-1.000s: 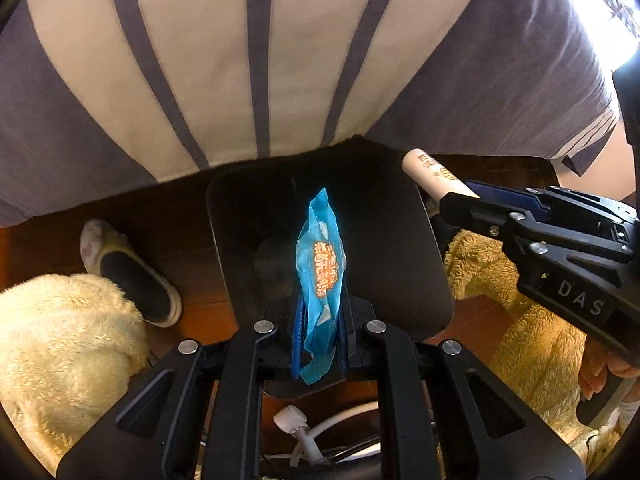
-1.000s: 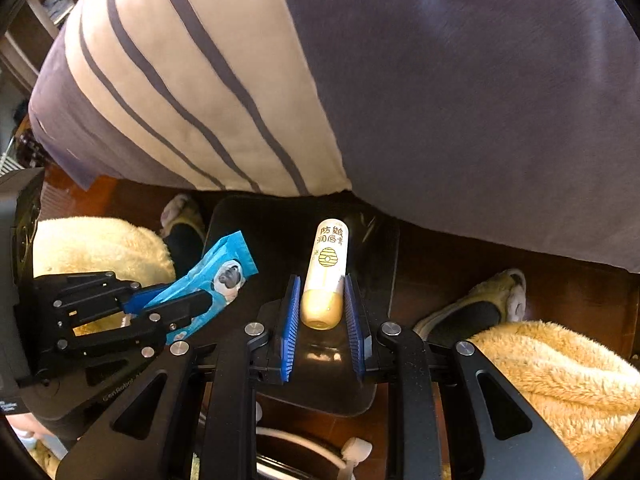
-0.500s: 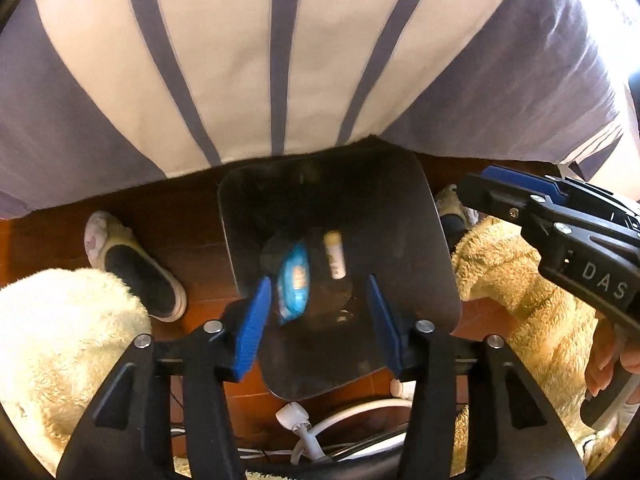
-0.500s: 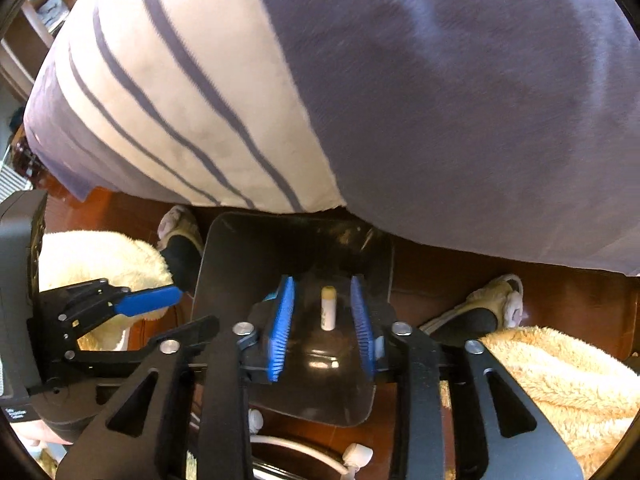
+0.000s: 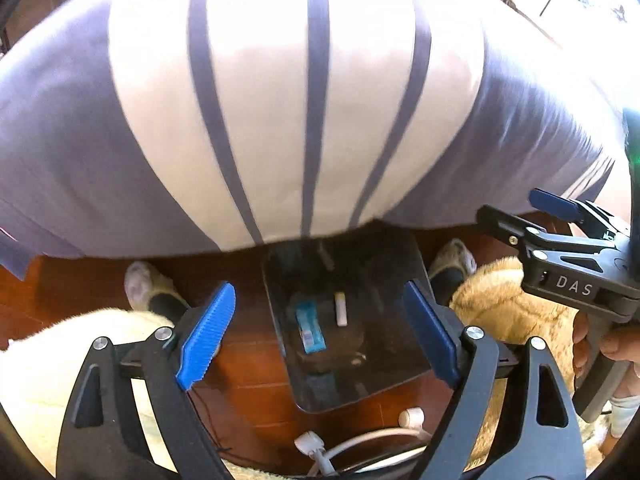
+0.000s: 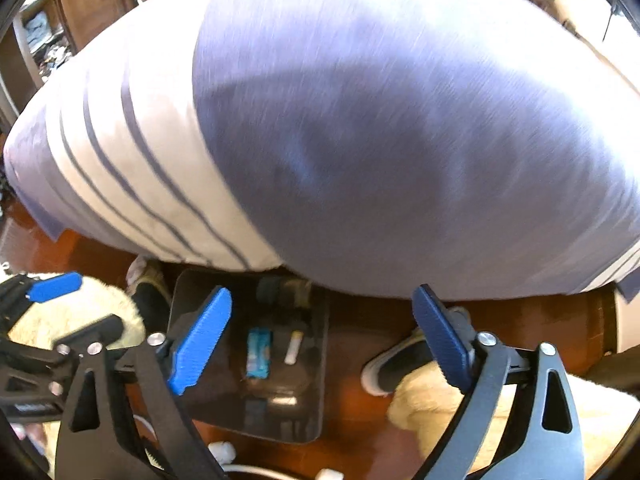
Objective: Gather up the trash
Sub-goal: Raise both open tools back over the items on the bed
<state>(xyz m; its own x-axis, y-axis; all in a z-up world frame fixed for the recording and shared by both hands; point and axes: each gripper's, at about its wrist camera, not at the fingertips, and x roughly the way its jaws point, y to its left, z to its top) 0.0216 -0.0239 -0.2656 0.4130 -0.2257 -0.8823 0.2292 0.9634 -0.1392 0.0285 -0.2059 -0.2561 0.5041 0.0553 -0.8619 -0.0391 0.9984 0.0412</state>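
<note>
Blue wrapper [image 5: 309, 326] and pale tube [image 5: 340, 309] lie in the dark bin [image 5: 404, 364], binned as trash; both the left gripper [image 5: 320, 330] and right gripper [image 6: 322, 340] have just been opening, jaws spread, nothing between them.

One bin [image 5: 404, 376], one wrapper [image 5: 309, 326], one tube [image 5: 340, 309]

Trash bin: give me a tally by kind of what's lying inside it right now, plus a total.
In the dark trash bin:
Blue snack wrapper: 1
White lip balm tube: 1
Total: 2
Both lie loose on the bottom, side by side and apart. The rest of the bottom is dark and reflective, so anything else there cannot be made out.
</note>
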